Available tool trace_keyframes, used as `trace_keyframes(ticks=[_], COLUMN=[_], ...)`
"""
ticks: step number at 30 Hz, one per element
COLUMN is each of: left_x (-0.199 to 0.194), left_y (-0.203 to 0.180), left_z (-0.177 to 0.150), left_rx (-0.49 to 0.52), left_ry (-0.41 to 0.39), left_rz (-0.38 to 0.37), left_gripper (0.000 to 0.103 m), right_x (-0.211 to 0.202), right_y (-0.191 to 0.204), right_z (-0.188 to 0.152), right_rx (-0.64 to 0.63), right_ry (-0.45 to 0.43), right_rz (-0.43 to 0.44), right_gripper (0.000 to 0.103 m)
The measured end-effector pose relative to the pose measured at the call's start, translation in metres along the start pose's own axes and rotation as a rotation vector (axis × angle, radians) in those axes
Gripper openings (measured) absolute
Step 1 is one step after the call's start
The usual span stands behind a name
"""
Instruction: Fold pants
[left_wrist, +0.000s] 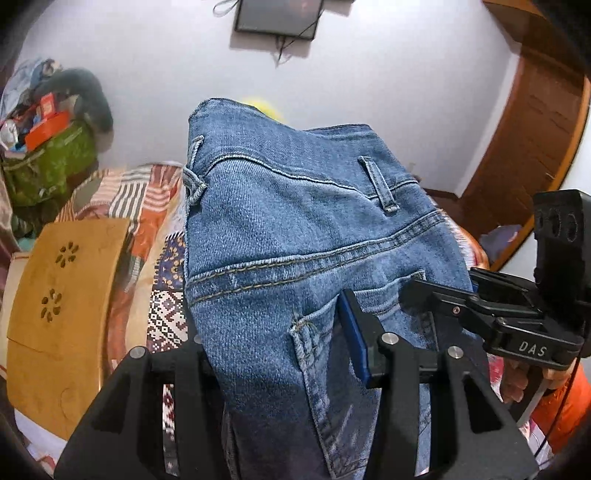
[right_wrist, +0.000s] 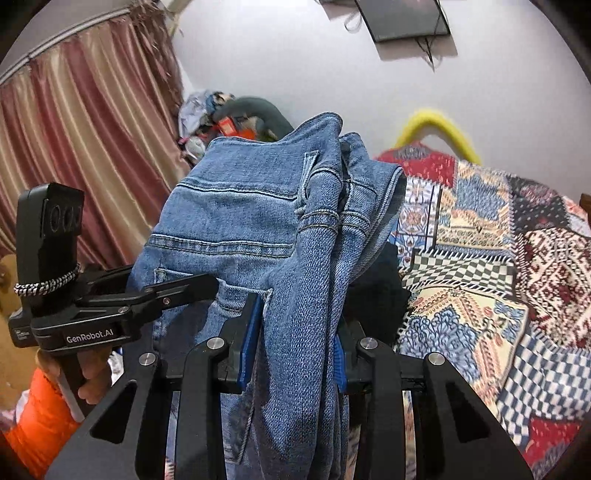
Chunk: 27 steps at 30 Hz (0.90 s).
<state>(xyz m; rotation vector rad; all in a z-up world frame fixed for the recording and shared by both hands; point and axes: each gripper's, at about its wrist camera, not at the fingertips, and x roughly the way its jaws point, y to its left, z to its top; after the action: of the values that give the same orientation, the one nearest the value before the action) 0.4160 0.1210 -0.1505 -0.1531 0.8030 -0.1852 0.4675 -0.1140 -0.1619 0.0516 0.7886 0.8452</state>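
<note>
**Jeans up in the air, fold only begun**

Left wrist view: the faded blue denim pants (left_wrist: 295, 236) hang bunched above the patchwork quilted bed (left_wrist: 162, 229), seat and back pocket facing us. The left gripper (left_wrist: 280, 354) has its fingers pinched on a thick gather of denim; the far one is hidden.

Right wrist view: the right gripper (right_wrist: 295, 347) clamps a narrower gather, both blue pads visible. Only here does the waistband look doubled over, probably a first lengthwise fold. Laying flat and cross folds remain.

Jeans (right_wrist: 258, 221) in right tongs (right_wrist: 295, 350)
</note>
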Motion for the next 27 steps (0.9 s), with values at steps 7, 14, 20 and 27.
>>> trace_keyframes(ticks=[7, 14, 20, 27], left_x=[0.079, 0.162, 0.162, 0.122], left_y=[0.037, 0.065, 0.068, 0.056], left_z=[0.004, -0.011, -0.016, -0.018], left_rx=[-0.064, -0.164, -0.195, -0.118], left_ry=[0.081, 0.256, 0.239, 0.204], left_rz=[0.015, 0.043, 0.036, 0.160], left_gripper=[0.047, 0.049, 0.054, 0.055], right_x=[0.070, 0.126, 0.117, 0.073], right_y=[-0.035, -0.066, -0.067, -0.043], right_z=[0.006, -0.001, -0.013, -0.016], right_rx=[0.045, 0.096, 0.095, -0.027], right_ry=[0.092, 0.192, 0.192, 0.139], right_rz=[-0.040, -0.085, -0.087, -0.153], right_gripper=[0.030, 0.030, 0.035, 0.035])
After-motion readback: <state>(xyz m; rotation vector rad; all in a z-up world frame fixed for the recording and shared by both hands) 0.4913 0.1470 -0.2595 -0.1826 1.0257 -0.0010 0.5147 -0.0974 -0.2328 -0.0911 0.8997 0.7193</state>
